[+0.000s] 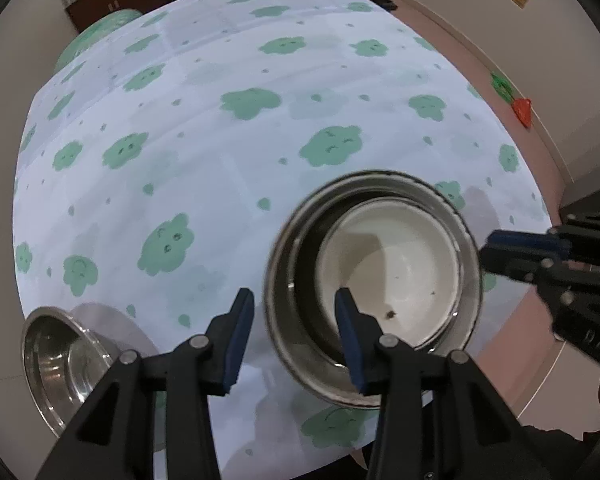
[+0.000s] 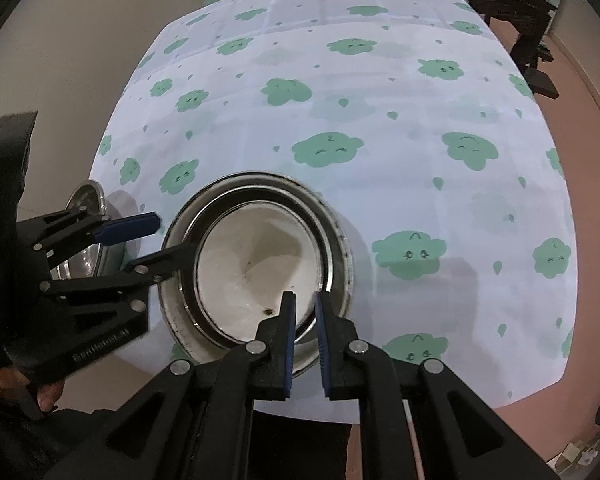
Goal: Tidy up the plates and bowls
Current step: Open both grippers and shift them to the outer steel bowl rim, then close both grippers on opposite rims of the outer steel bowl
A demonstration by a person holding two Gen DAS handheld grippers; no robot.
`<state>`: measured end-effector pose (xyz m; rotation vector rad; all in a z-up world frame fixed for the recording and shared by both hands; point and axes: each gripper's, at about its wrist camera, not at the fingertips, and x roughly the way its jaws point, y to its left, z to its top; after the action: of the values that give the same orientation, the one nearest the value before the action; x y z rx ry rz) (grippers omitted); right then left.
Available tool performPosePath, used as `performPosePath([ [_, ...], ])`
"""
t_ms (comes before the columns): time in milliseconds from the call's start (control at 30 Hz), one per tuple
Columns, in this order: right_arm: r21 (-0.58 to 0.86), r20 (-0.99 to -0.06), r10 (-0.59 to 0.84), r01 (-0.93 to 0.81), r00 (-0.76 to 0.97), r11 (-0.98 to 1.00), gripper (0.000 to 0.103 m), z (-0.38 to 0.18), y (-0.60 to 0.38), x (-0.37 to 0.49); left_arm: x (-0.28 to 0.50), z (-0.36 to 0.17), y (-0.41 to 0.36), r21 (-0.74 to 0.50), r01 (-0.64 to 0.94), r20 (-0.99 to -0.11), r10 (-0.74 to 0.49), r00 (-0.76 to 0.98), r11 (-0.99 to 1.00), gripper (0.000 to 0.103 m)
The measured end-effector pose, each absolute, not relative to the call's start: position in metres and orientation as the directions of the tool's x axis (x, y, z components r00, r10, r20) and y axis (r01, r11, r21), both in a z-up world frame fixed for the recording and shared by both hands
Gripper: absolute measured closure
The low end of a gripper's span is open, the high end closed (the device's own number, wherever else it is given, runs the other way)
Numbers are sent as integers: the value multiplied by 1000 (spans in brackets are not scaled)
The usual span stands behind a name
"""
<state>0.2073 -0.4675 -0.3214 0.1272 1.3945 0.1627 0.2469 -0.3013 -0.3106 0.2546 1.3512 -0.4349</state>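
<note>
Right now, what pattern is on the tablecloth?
Green smiling clouds and drops on white tablecloth; right wrist view.

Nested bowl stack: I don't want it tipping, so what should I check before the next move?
1. Left gripper straddles the rim of the steel bowls, jaws open, pads not pressing: ok.
2. Right gripper closed at the near rim; actual grip: cannot tell.
3. White bowl seated inside the steel bowls, off-centre: ok.
4. Steel bowls resting on the table, close to its near edge: ok.
5. Spare steel bowl sits right at the table's edge: not ok.
</note>
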Motion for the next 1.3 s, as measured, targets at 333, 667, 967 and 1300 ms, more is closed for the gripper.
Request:
performPosePath([
  [333,171,-971,172,-25,168,985,92,-325,-475,209,251,-316,-290,-64,404,-979,-136,153,913,61],
  [667,168,-973,164,14,161,986,92,-337,-489,211,252,-327,-280,-64,363,-983,-121,135,930,55],
  [967,178,-974,175,8,143,984,92,-346,-489,213,253,-329,-280,-78,348,-983,-130,130,934,53],
  [1300,203,-970,201,-1,136,979,92,-353,-489,213,252,-329,-280,-83,339,-981,-136,136,937,53],
])
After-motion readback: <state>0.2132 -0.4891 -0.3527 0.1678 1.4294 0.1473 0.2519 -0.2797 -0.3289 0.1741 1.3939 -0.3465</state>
